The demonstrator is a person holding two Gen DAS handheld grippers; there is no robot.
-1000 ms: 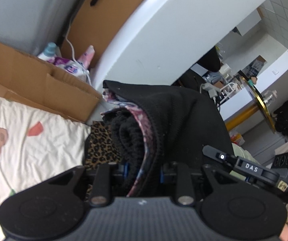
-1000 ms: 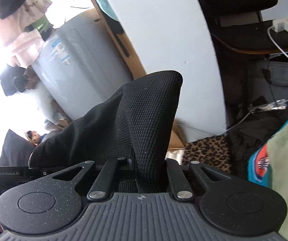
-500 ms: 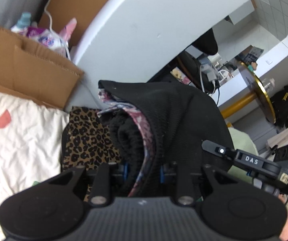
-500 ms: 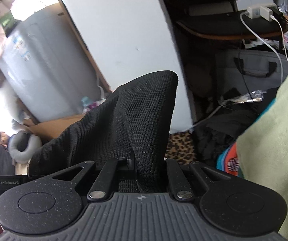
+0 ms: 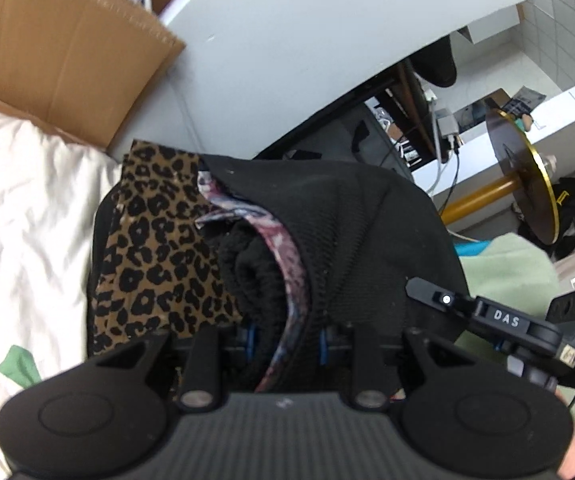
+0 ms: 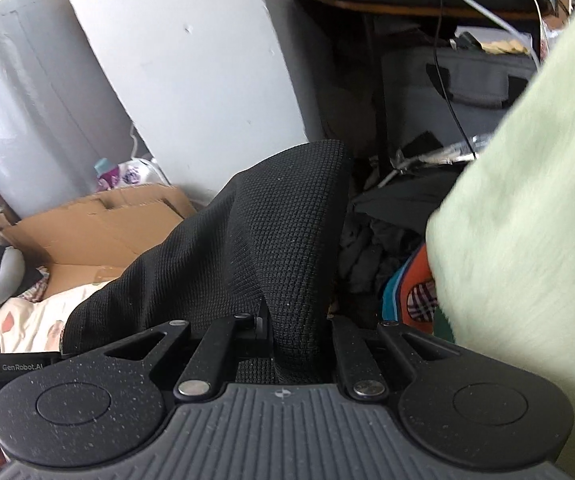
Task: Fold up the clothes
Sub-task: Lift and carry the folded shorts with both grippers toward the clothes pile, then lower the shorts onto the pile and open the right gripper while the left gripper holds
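A black knit garment (image 5: 351, 216) with a floral lining (image 5: 287, 248) hangs bunched between both grippers. In the left wrist view my left gripper (image 5: 285, 336) is shut on a thick fold of it, fingers hidden by cloth. The right wrist view shows my right gripper (image 6: 295, 332) shut on another fold of the same black garment (image 6: 271, 232), which drapes off to the left. The right gripper's body (image 5: 527, 324) shows at the right edge of the left view. Below the garment lies a leopard-print piece (image 5: 155, 248) on the white patterned bedsheet (image 5: 27, 208).
A cardboard box (image 5: 67, 44) stands beyond the sheet against a white wall panel (image 5: 287, 40). A pale green blanket (image 6: 527, 220) fills the right side, with dark clothes (image 6: 367, 252) and a colourful item (image 6: 415, 292) beside it. Cables and a grey bag (image 6: 459, 92) sit behind.
Both grippers have come down with the black garment. The leopard-print piece and the bedsheet now appear closer beneath them, and the wall has slid upward in both views.
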